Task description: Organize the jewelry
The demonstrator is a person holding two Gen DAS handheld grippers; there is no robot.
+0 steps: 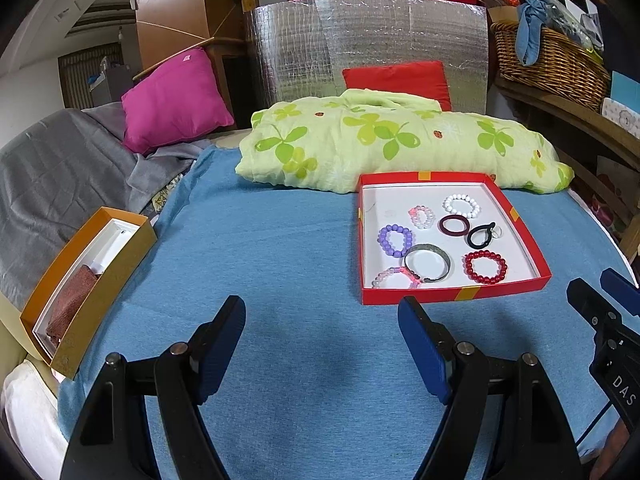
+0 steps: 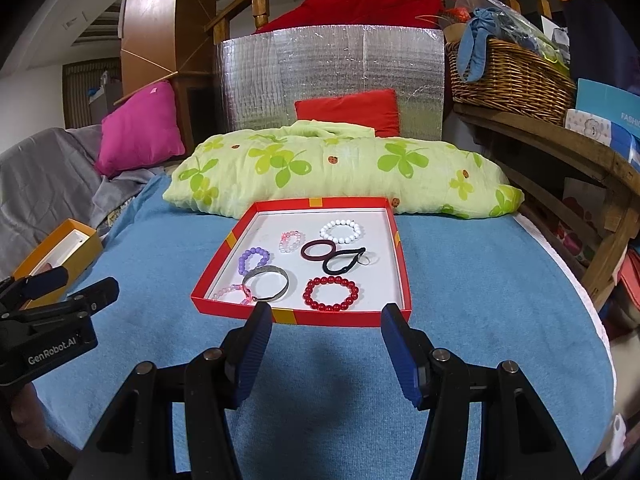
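Observation:
A shallow red tray (image 1: 456, 294) (image 2: 340, 318) lies on the blue cloth and holds several bracelets: a red bead one (image 1: 485, 267) (image 2: 331, 293), a white bead one (image 1: 461, 205) (image 2: 341, 231), a purple bead one (image 1: 395, 240) (image 2: 253, 260), a silver cuff (image 1: 427, 263) (image 2: 267, 283), a maroon ring (image 1: 454, 225) (image 2: 318, 251) and a black loop (image 1: 480, 235) (image 2: 343, 262). My left gripper (image 1: 322, 318) is open and empty, left of the tray. My right gripper (image 2: 326, 322) is open and empty, just before the tray's near edge. An orange box (image 1: 86, 288) (image 2: 56, 256) with a brown cloth lies far left.
A green floral bundle (image 1: 400, 140) (image 2: 340, 168) lies behind the tray. A pink pillow (image 1: 172, 100) and grey blanket (image 1: 60, 168) are at the left. A wicker basket (image 2: 512, 80) sits on a wooden shelf at the right.

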